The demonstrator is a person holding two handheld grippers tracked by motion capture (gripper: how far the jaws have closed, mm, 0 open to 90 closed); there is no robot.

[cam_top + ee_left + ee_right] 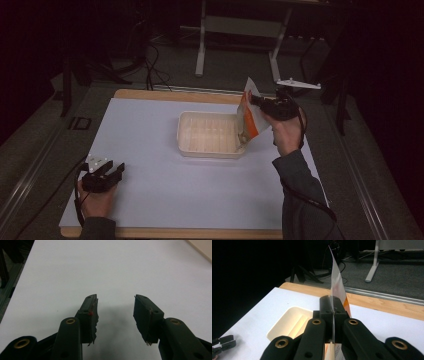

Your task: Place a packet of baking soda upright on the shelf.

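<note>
The right tongs (333, 308) hide most of the pouch (336, 280) they clamp.

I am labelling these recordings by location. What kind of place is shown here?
Probably a lab or workshop set up for recording, not a home. A white-topped table stands on grey carpet, cables trail over the floor, and the metal legs of a desk stand behind in a dark room.
</note>
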